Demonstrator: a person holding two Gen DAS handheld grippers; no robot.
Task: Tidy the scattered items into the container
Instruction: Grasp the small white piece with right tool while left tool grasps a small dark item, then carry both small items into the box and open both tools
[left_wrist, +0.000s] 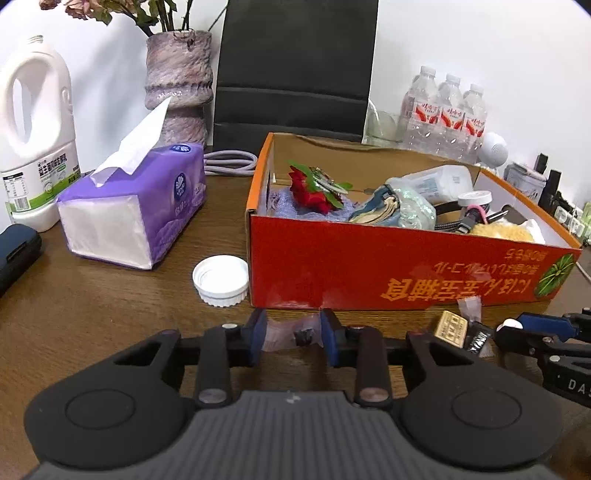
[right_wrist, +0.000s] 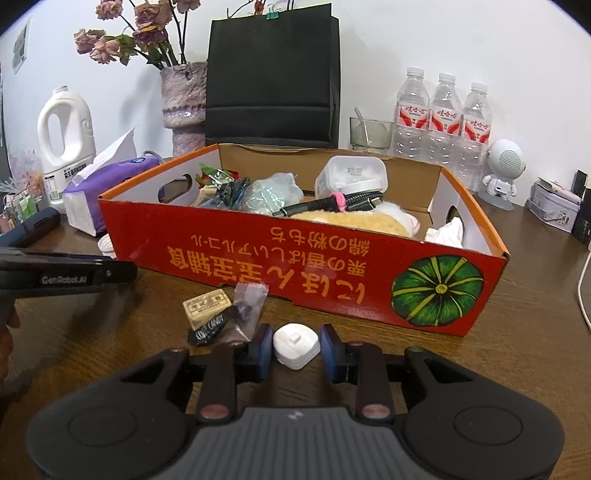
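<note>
Before the red box (right_wrist: 303, 266), left gripper (left_wrist: 293, 334) clamping clear packet (left_wrist: 280, 332), right gripper (right_wrist: 295, 347) clamping white plug (right_wrist: 295, 345)

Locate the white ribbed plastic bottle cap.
In the left wrist view, the white ribbed plastic bottle cap lies on the wooden table, between purple tissue pack and red cardboard box.

White jug (left_wrist: 35, 125), purple tissue pack (left_wrist: 136, 206), vase (left_wrist: 180, 81), black bag (right_wrist: 273, 74), water bottles (right_wrist: 443, 114)

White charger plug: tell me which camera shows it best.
The right wrist view: the white charger plug sits large and centred between the right claw's pads. The left wrist view shows only a white sliver at that claw's tip, far right.
</note>
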